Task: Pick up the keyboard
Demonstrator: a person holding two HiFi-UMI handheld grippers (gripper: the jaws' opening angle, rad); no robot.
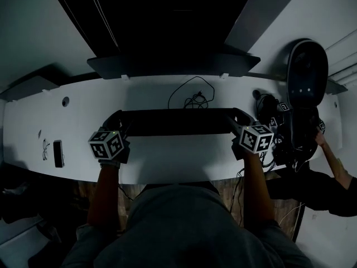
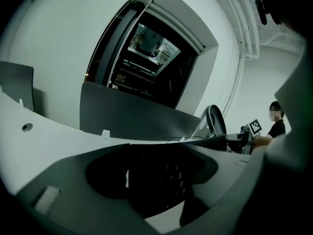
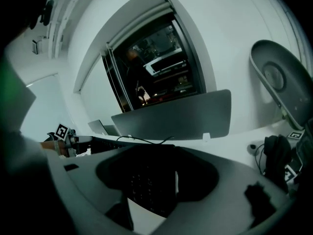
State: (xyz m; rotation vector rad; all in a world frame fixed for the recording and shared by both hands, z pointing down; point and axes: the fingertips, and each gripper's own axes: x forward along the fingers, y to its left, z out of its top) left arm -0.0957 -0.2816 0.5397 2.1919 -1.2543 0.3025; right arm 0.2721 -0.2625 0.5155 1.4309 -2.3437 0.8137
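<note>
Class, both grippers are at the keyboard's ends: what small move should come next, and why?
Probably lift both grippers straight up together, kept level. The left gripper and right gripper each have jaws shut on one end of the keyboard over the white desk; uneven lifting might tilt it.

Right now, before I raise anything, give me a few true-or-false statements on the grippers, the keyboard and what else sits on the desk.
1. The left gripper and the right gripper each clamp one end of the keyboard. True.
2. The left gripper is open and empty. False: its jaws are closed on the keyboard's left end, with the keys showing between them in the left gripper view.
3. A black cable lies in loops on the white desk beyond the keyboard. True.
4. A small dark flat device lies on the desk to the right of the right gripper. False: it lies at the far left, outside the left gripper.
</note>
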